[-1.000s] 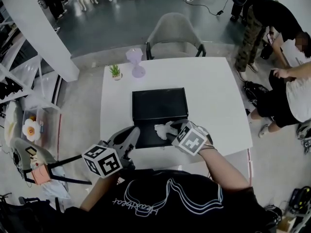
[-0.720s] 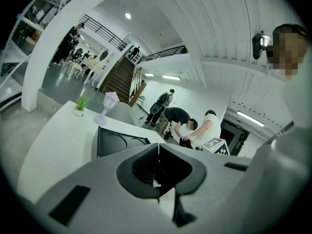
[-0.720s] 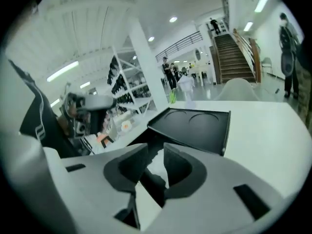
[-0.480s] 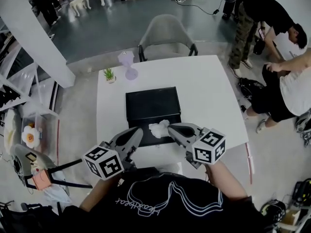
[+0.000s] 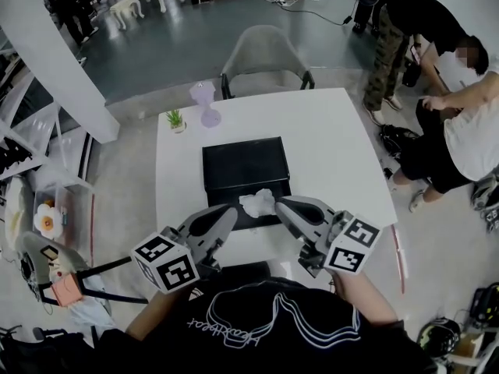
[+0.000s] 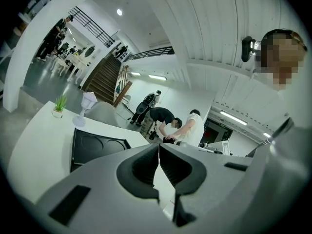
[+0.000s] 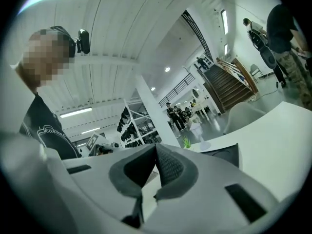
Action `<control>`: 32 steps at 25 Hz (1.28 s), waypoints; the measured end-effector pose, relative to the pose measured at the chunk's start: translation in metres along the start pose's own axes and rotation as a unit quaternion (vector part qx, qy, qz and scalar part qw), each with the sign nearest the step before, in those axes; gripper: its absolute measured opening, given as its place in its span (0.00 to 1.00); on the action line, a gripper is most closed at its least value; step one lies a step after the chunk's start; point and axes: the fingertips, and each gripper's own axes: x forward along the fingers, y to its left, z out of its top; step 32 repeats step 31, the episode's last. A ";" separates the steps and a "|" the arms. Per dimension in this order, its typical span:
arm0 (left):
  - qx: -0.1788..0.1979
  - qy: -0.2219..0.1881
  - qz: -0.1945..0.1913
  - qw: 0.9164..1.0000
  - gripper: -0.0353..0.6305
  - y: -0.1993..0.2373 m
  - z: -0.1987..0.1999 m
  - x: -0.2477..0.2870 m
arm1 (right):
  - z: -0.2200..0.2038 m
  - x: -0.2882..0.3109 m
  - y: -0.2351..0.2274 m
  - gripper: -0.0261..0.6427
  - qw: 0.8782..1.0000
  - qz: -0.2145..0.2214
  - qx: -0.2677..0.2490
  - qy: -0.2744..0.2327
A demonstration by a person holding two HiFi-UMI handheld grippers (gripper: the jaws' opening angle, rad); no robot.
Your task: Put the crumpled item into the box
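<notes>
The black box (image 5: 245,162) lies flat and open on the middle of the white table (image 5: 335,154); the crumpled item (image 5: 258,202) — a white wad — rests inside it at its near edge, touching neither gripper. Beyond the box's far-left corner stand 1 small potted plant (image 5: 175,119) and 1 lilac stemmed glass (image 5: 204,104), both upright; a grey chair (image 5: 265,53) is drawn up at the table's far side. The 2 grippers are held low over the table's near edge, their tips angled inward toward the wad — the left gripper (image 5: 231,209) just left of it, the right gripper (image 5: 280,204) just right of it, each apart from it. The left jaws are pressed together with nothing between them; the right jaws are likewise closed and empty; each marker cube sits back toward the person's body.
</notes>
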 end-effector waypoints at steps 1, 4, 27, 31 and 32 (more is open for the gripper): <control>0.002 -0.001 -0.004 1.000 0.06 -0.002 0.001 -0.001 | 0.002 0.000 0.003 0.04 1.000 0.001 0.000 -0.005; 0.006 -0.002 -0.011 1.000 0.06 -0.007 0.003 -0.004 | 0.002 0.000 0.011 0.04 1.000 -0.003 -0.014 -0.005; 0.017 -0.002 -0.031 0.999 0.06 -0.020 0.005 -0.013 | 0.002 -0.009 0.030 0.04 0.998 -0.024 -0.049 0.008; 0.014 0.001 -0.030 0.999 0.06 -0.018 0.003 -0.014 | 0.000 -0.009 0.029 0.04 0.998 -0.030 -0.046 0.011; 0.014 0.001 -0.030 0.999 0.06 -0.018 0.003 -0.014 | 0.000 -0.009 0.029 0.04 0.998 -0.030 -0.046 0.011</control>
